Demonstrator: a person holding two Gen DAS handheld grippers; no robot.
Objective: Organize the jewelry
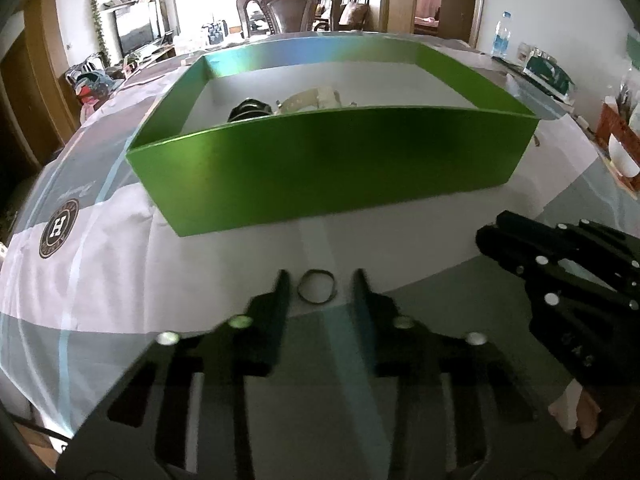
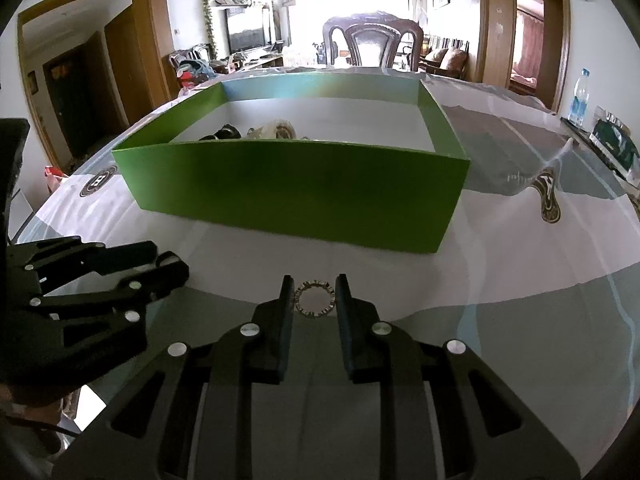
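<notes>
A: Biggest first?
B: Green box (image 1: 320, 160) on tablecloth (image 1: 120, 280), jewelry heaped inside.
A: Grippers?
B: My left gripper (image 1: 320, 286), jaws apart, brackets thin ring (image 1: 316, 286) w/o contact. My right gripper (image 2: 315, 295) pinches beaded ring (image 2: 315, 297), near box front.

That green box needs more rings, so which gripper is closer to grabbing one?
Probably the right gripper: its fingers sit tight on both sides of the patterned ring. The left gripper frames a thin ring with gaps left. Both face the green box.
</notes>
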